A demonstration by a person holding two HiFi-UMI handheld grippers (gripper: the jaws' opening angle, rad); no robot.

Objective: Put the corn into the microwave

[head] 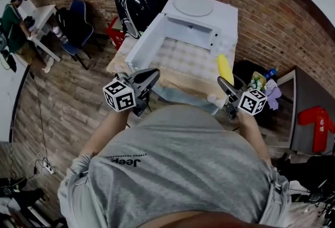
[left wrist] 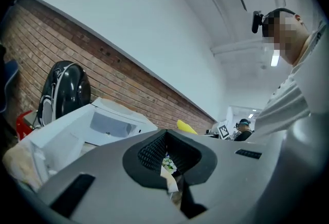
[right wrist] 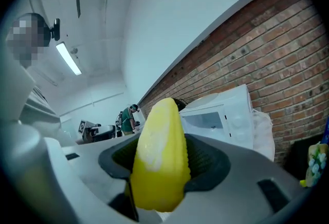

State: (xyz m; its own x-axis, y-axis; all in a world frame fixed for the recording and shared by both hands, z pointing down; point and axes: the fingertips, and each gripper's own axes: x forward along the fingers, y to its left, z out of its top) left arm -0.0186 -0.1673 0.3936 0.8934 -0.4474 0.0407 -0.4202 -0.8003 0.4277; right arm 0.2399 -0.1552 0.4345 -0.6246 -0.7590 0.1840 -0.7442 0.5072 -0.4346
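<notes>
A yellow corn cob [head: 225,68] stands between the jaws of my right gripper [head: 223,82], which is shut on it; in the right gripper view the corn [right wrist: 159,161] points up and forward. The white microwave [head: 201,15] sits at the far end of the table. Its door [head: 145,43] is swung open to the left, and the cavity shows. The microwave [right wrist: 218,120] lies ahead and right of the corn. My left gripper [head: 153,73] hovers over the table's near left side, shut and empty. The left gripper view shows the microwave [left wrist: 110,123] and the corn [left wrist: 186,126] beyond the jaws.
A checkered cloth [head: 183,62] covers the table in front of the microwave. A black bag [head: 137,2] and a red box [head: 116,31] stand left of it. A bunch of flowers [head: 260,82] lies right. A person sits at a white desk [head: 44,18] far left.
</notes>
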